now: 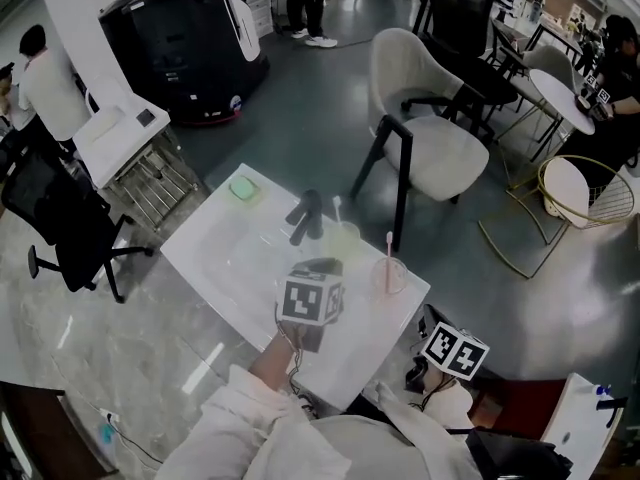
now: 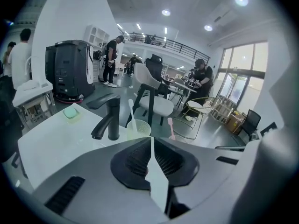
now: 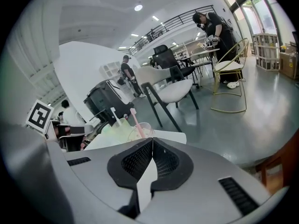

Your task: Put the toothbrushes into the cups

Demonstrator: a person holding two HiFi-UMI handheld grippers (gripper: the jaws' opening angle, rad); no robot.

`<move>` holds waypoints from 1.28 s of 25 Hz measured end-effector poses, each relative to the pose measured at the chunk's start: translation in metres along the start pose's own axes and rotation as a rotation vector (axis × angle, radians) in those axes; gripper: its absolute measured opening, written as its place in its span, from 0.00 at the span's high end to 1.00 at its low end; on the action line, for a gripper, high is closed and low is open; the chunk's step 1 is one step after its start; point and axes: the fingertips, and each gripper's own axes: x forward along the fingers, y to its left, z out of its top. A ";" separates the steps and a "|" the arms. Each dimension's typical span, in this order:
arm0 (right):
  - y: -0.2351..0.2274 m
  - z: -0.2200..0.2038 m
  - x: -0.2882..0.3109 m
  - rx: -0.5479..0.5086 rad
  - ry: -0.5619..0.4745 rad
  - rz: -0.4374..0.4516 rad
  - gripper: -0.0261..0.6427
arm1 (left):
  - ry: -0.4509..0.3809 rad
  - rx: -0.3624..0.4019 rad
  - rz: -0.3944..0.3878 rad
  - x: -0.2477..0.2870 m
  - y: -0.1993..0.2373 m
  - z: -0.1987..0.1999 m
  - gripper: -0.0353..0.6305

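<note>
A pale green cup (image 1: 343,236) stands on the white counter (image 1: 230,268) with a white toothbrush (image 1: 338,208) upright in it. To its right, near the counter's corner, a pink cup (image 1: 389,275) holds a pink toothbrush (image 1: 389,248). My left gripper (image 2: 150,140) hovers just in front of both cups, jaws shut with nothing between them; its marker cube (image 1: 311,301) shows in the head view. My right gripper (image 3: 152,142) is off the counter's right front edge, also shut and empty, facing the pink cup (image 3: 140,130).
A black faucet (image 1: 305,216) rises behind the green cup and a green soap bar (image 1: 243,188) lies at the counter's far left. A grey chair (image 1: 425,138) stands beyond the counter, a wire rack (image 1: 150,173) and a black office chair (image 1: 55,228) to the left.
</note>
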 end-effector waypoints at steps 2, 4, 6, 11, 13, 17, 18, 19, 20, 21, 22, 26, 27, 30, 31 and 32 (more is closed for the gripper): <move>0.009 -0.004 -0.007 -0.007 -0.007 0.007 0.92 | -0.004 0.000 -0.007 -0.010 -0.002 -0.010 0.91; 0.017 -0.008 -0.013 -0.014 -0.015 0.014 0.92 | -0.010 -0.005 -0.014 -0.020 -0.003 -0.020 0.91; 0.024 -0.014 -0.019 -0.023 -0.021 0.020 0.92 | -0.020 -0.008 -0.020 -0.029 -0.004 -0.029 0.92; 0.039 -0.031 -0.036 -0.036 -0.037 0.026 0.92 | -0.053 -0.011 -0.051 -0.051 -0.009 -0.049 0.92; 0.046 -0.039 -0.045 -0.039 -0.045 0.024 0.92 | -0.057 -0.006 -0.064 -0.060 -0.013 -0.059 0.93; 0.057 -0.058 -0.065 -0.033 -0.063 0.009 0.92 | -0.066 0.021 -0.078 -0.075 -0.019 -0.080 0.94; 0.058 -0.064 -0.069 -0.028 -0.066 0.003 0.92 | -0.069 0.025 -0.086 -0.079 -0.022 -0.086 0.94; 0.060 -0.071 -0.074 -0.021 -0.067 -0.005 0.93 | -0.070 0.025 -0.097 -0.083 -0.024 -0.093 0.94; 0.061 -0.080 -0.079 -0.015 -0.065 -0.014 0.92 | -0.069 0.024 -0.108 -0.087 -0.027 -0.101 0.93; 0.062 -0.089 -0.084 -0.010 -0.062 -0.024 0.92 | -0.070 0.020 -0.118 -0.091 -0.031 -0.110 0.94; 0.062 -0.098 -0.089 -0.005 -0.057 -0.033 0.92 | -0.071 0.017 -0.126 -0.095 -0.034 -0.118 0.94; 0.067 -0.123 -0.100 0.019 -0.042 -0.047 0.92 | -0.070 0.006 -0.133 -0.103 -0.037 -0.142 0.94; 0.068 -0.126 -0.102 0.020 -0.040 -0.049 0.92 | -0.067 0.004 -0.134 -0.105 -0.037 -0.146 0.94; 0.073 -0.130 -0.104 0.025 -0.039 -0.044 0.92 | -0.063 0.004 -0.134 -0.112 -0.037 -0.151 0.94; 0.075 -0.130 -0.104 0.031 -0.040 -0.035 0.92 | -0.063 0.004 -0.131 -0.114 -0.036 -0.151 0.93; 0.078 -0.129 -0.103 0.033 -0.041 -0.027 0.92 | -0.063 0.003 -0.128 -0.116 -0.034 -0.151 0.94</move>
